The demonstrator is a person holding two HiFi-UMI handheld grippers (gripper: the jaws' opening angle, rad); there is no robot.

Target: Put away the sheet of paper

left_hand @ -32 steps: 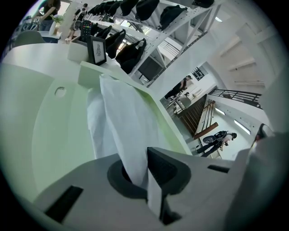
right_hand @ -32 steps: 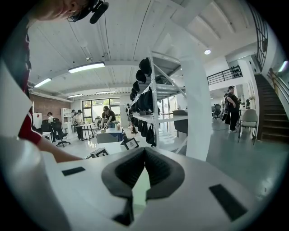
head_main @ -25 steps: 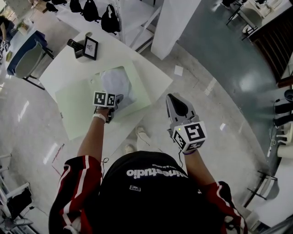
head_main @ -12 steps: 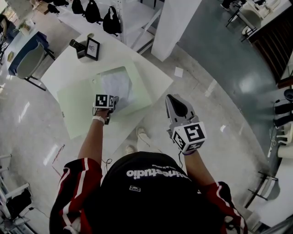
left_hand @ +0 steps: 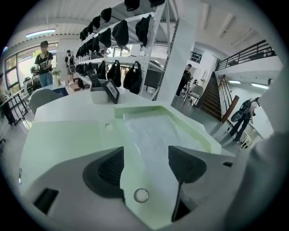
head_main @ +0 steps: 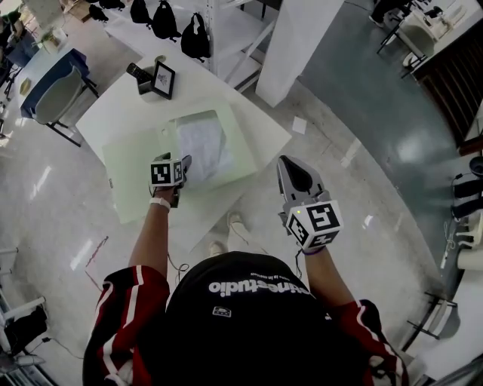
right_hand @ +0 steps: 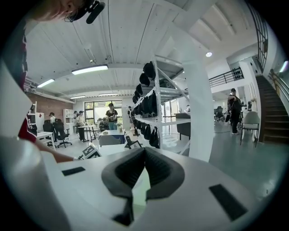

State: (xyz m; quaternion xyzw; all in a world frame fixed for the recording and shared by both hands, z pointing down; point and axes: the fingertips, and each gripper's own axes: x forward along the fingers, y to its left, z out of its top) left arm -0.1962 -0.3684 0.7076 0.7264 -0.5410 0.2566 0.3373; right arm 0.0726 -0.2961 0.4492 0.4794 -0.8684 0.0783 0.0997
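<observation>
A white sheet of paper lies flat in the pocket of a pale green plastic folder spread on the white table. My left gripper rests at the sheet's near left edge. In the left gripper view its jaws stand wide open, with the paper stretching ahead between them and touching neither pad. A round snap button on the folder shows just under the jaws. My right gripper hangs over the floor to the right of the table; its pads meet with nothing between them.
A framed picture and a dark device stand at the table's far corner. A chair is to the left and a white pillar beyond the table. Bags hang on a rack. A paper scrap lies on the floor.
The paper's near edge, bunched up at my left gripper a second ago, now lies flat. The left gripper has drawn back slightly to the left. The right gripper has held still.
</observation>
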